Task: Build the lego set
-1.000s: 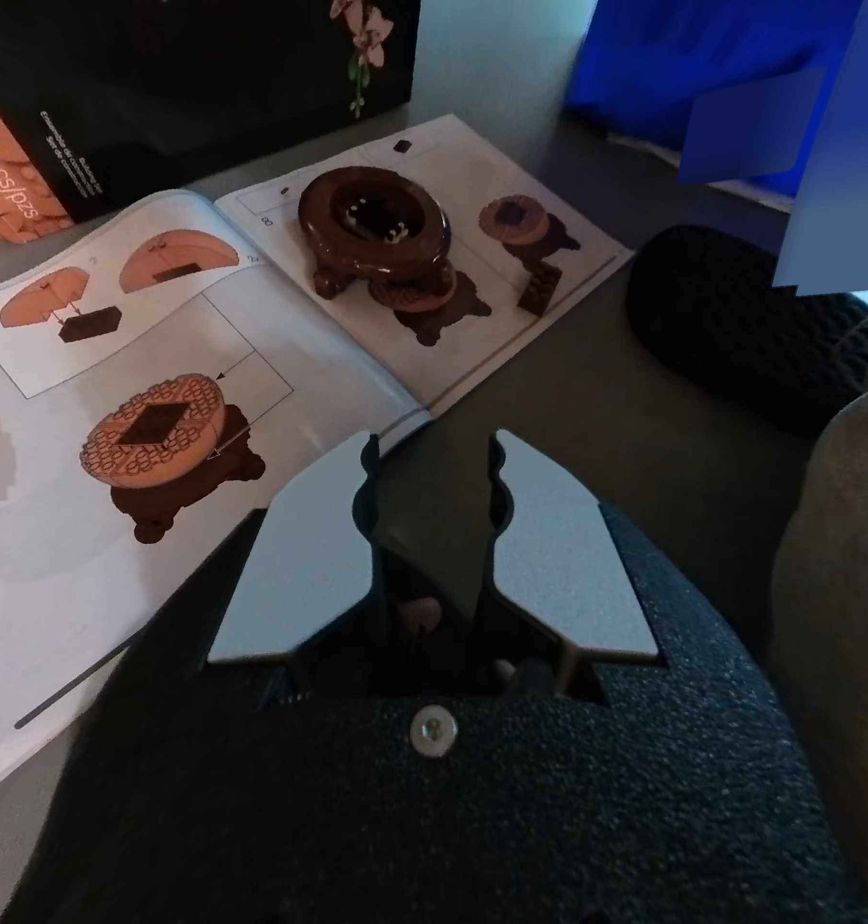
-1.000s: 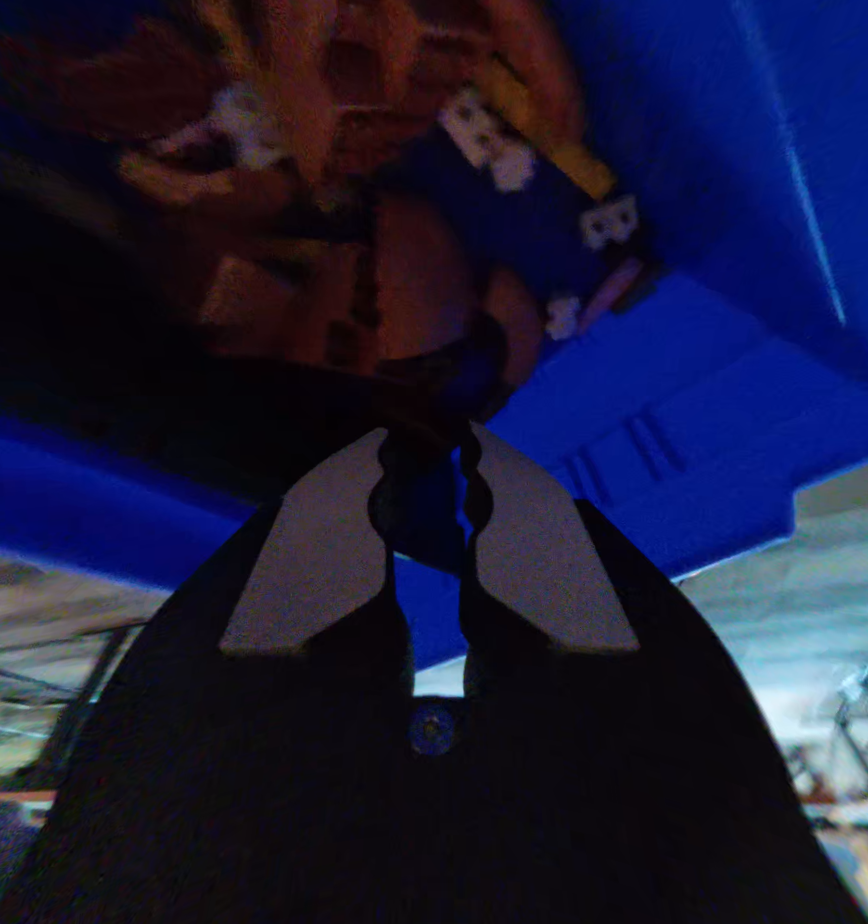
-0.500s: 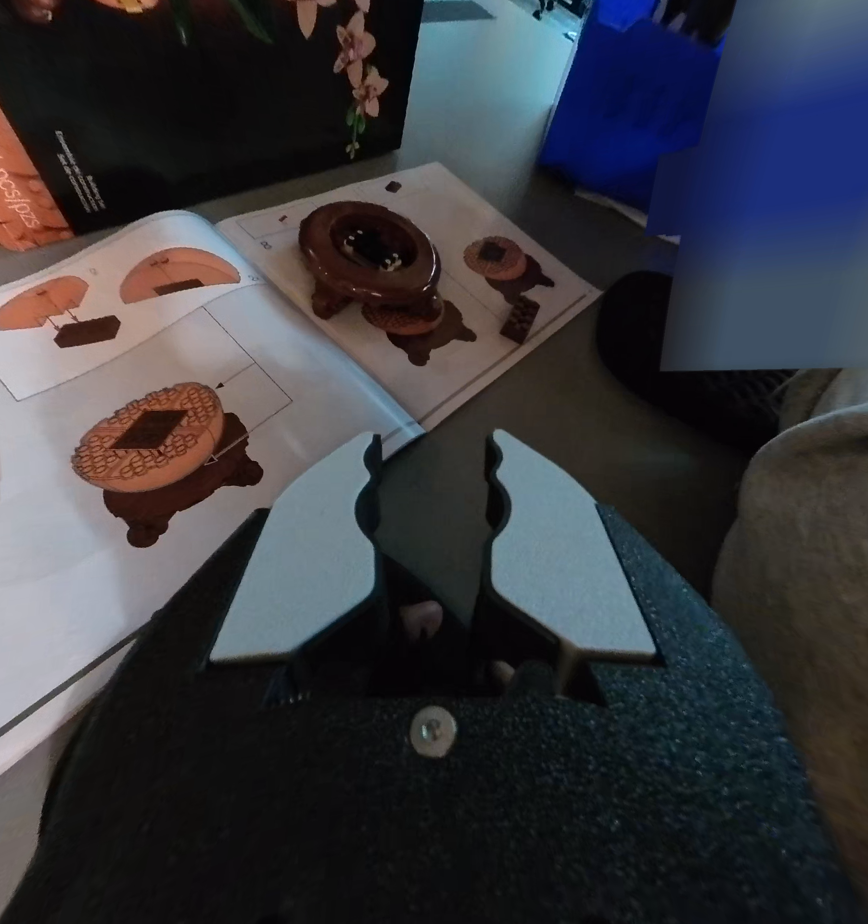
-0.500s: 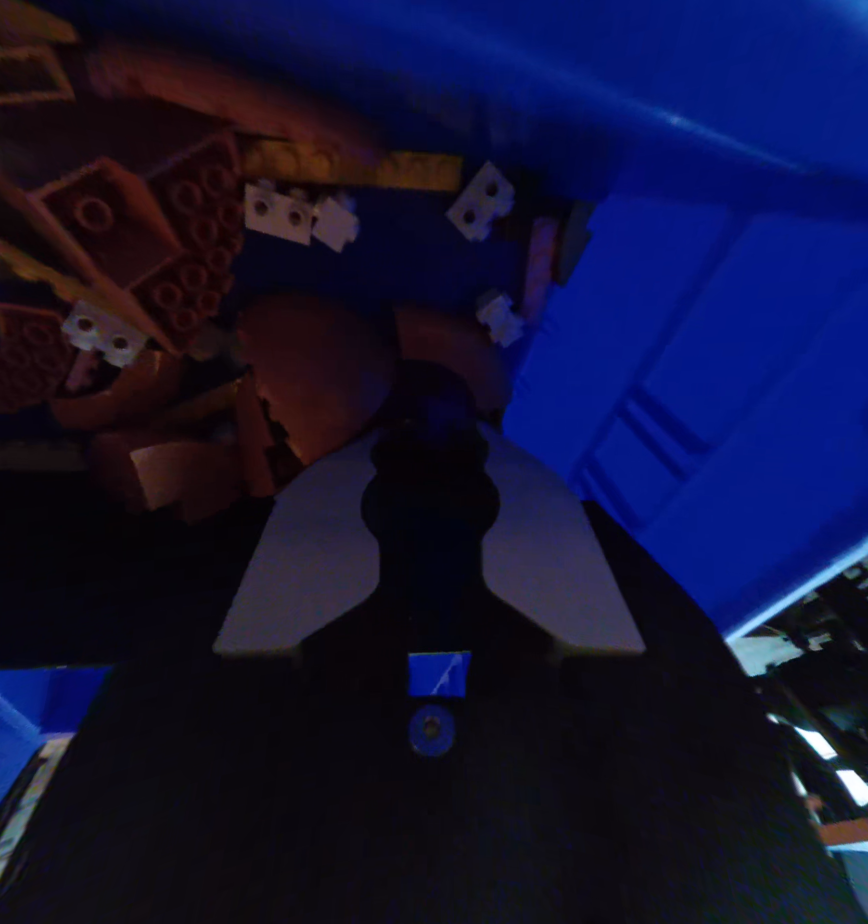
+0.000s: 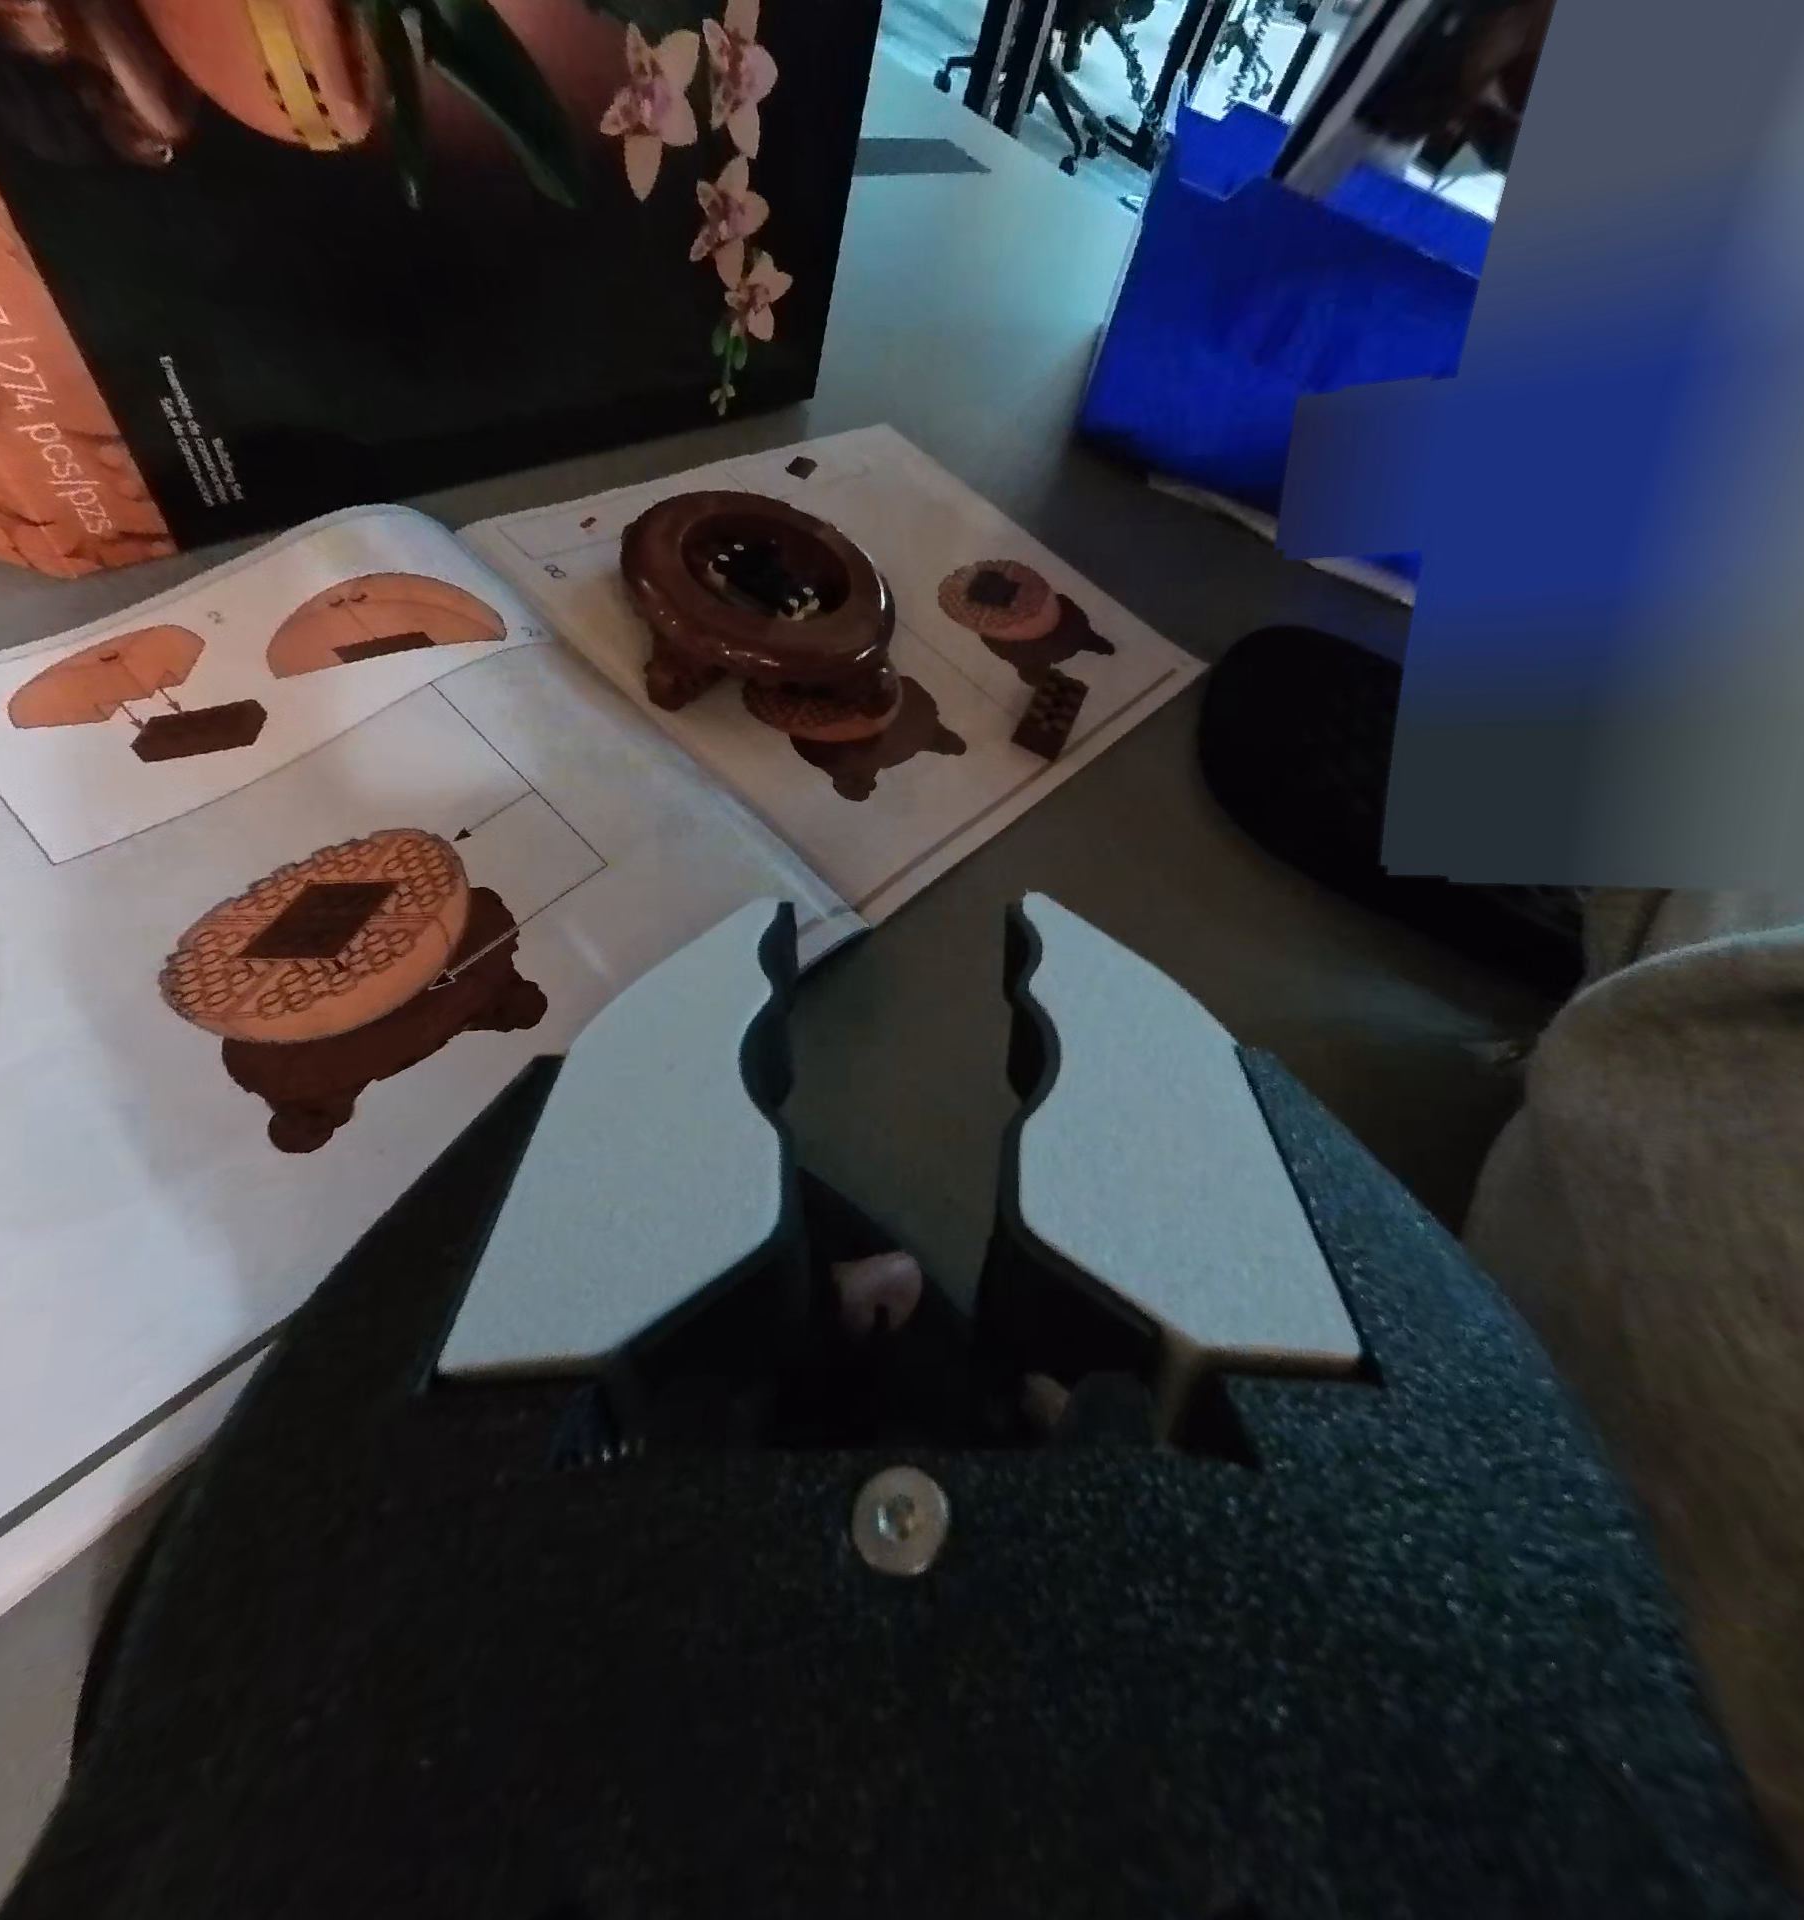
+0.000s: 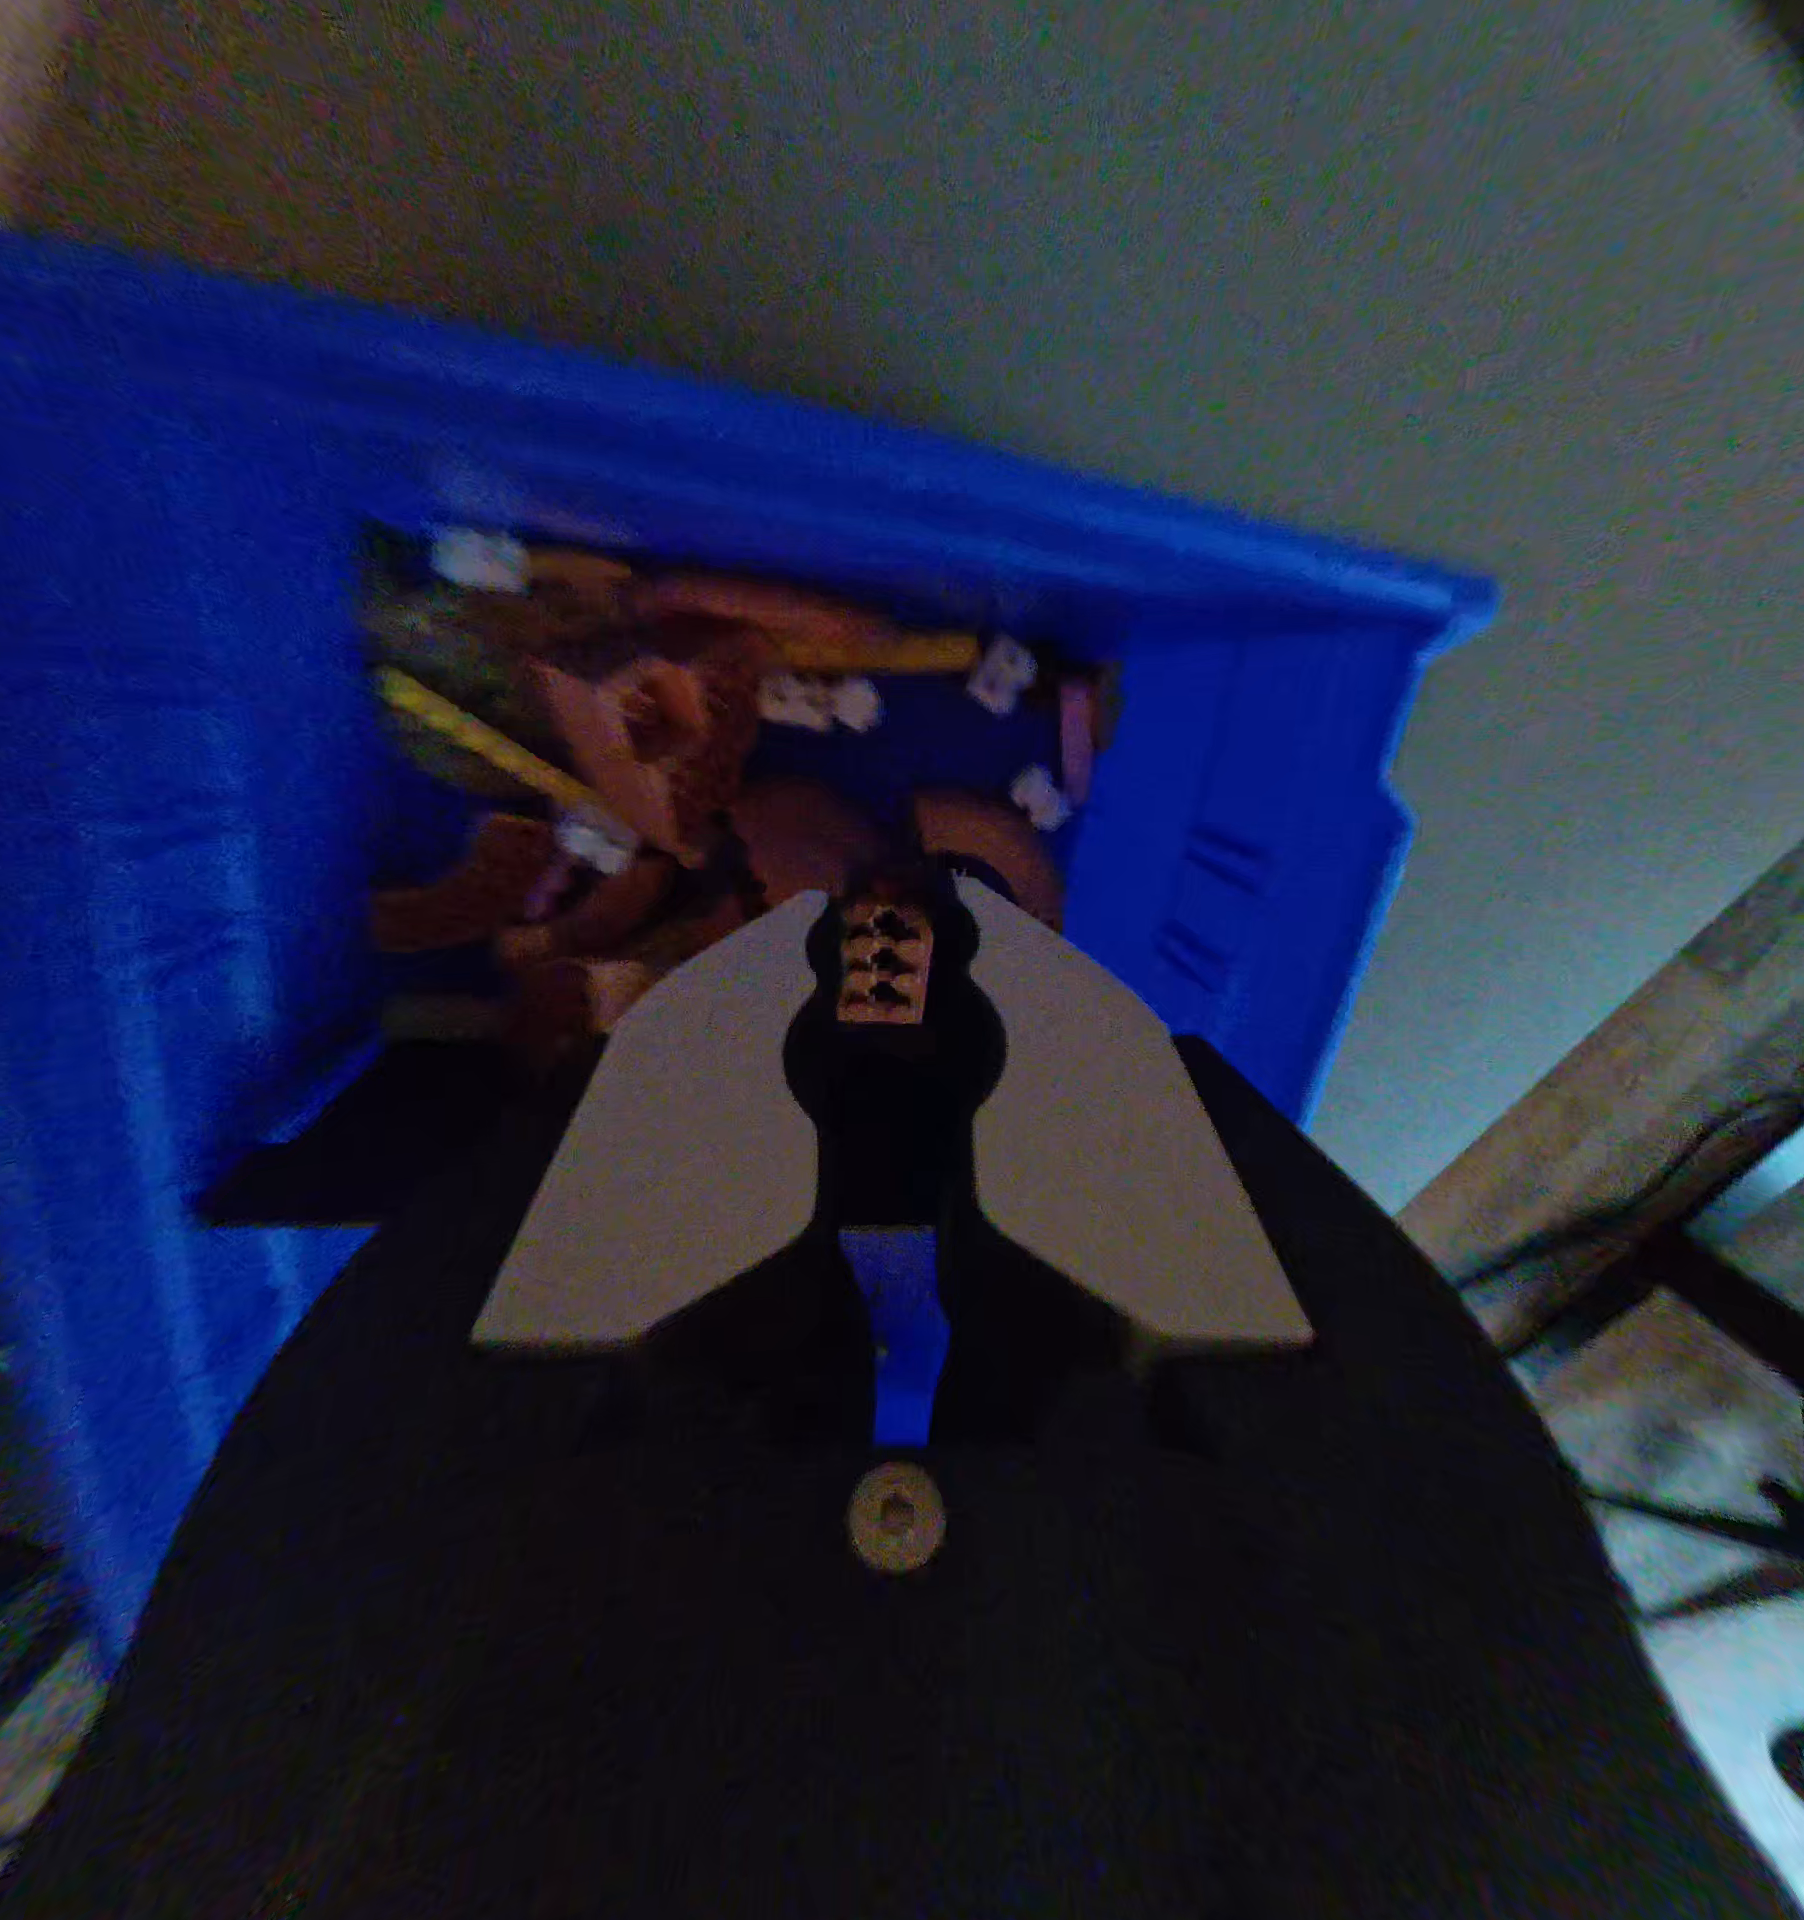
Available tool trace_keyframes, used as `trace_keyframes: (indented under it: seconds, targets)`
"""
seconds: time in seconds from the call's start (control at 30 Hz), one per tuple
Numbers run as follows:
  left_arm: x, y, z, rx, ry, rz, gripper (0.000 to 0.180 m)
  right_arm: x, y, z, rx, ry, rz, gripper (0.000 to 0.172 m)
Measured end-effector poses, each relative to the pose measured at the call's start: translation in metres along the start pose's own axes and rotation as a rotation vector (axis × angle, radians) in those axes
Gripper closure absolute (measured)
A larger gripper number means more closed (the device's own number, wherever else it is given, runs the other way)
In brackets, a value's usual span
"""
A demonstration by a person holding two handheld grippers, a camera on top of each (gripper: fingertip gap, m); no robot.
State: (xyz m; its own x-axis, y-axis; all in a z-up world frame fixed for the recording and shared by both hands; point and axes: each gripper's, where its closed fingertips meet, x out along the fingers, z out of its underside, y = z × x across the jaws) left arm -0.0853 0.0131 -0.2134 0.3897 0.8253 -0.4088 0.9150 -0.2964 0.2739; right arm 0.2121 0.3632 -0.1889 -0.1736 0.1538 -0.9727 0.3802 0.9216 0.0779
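Two grippers: the right gripper [image 6: 890,935] clamps a small brown brick [image 6: 882,964] above the blue bin [image 6: 1241,831] of loose bricks. The left gripper [image 5: 900,935] hangs parted and bare over the grey table [image 5: 1085,914], by the open instruction booklet [image 5: 410,831]

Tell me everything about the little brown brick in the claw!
The brown brick is small and looks plastic. Its hollow underside faces the camera, showing a row of dark holes. It sits lengthwise between the right claw's grey fingers, which grip its two sides, above a blue bin of blurry loose pieces.
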Motion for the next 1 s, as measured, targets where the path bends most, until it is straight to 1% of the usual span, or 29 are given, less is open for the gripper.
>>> trace_keyframes:
  seconds: [0.07, 0.17, 0.23, 0.3, 0.4, 0.57, 0.63, 0.7, 0.8, 0.9, 0.97, 1.0]
  targets:
    - [0.0, 0.0, 0.0, -0.005, 0.006, 0.001, 0.142, -0.026, -0.033, -0.028, -0.053, 0.128, -0.034, 0.156]
    - [-0.001, -0.001, -0.002, -0.022, 0.019, 0.013, 0.143, -0.047, -0.121, -0.065, -0.214, 0.262, -0.175, 0.156]
    - [-0.004, -0.002, -0.004, -0.035, 0.043, 0.018, 0.143, -0.045, -0.172, -0.078, -0.334, 0.279, -0.204, 0.156]
    - [-0.007, -0.002, -0.008, -0.043, 0.076, 0.017, 0.145, -0.034, -0.215, -0.086, -0.43, 0.27, -0.228, 0.156]
    - [-0.011, -0.002, -0.012, -0.05, 0.12, 0.027, 0.146, -0.016, -0.266, -0.1, -0.485, 0.291, -0.307, 0.156]
    - [-0.016, 0.0, -0.016, -0.051, 0.16, 0.047, 0.146, 0.005, -0.331, -0.13, -0.477, 0.335, -0.467, 0.156]
    - [-0.016, 0.002, -0.016, -0.036, 0.163, 0.057, 0.146, 0.013, -0.35, -0.135, -0.499, 0.321, -0.503, 0.156]
    - [-0.016, 0.004, -0.016, -0.017, 0.166, 0.06, 0.146, 0.024, -0.364, -0.134, -0.515, 0.273, -0.532, 0.156]
    - [-0.016, 0.008, -0.016, 0.009, 0.166, 0.069, 0.146, 0.036, -0.385, -0.139, -0.542, 0.25, -0.565, 0.156]
    - [-0.016, 0.01, -0.016, 0.01, 0.169, 0.085, 0.146, 0.038, -0.405, -0.162, -0.579, 0.271, -0.582, 0.156]
    - [-0.018, 0.009, -0.017, 0.004, 0.183, 0.089, 0.146, 0.047, -0.411, -0.174, -0.619, 0.239, -0.559, 0.156]
    - [-0.019, 0.009, -0.018, 0.003, 0.192, 0.092, 0.146, 0.054, -0.411, -0.179, -0.645, 0.218, -0.519, 0.156]
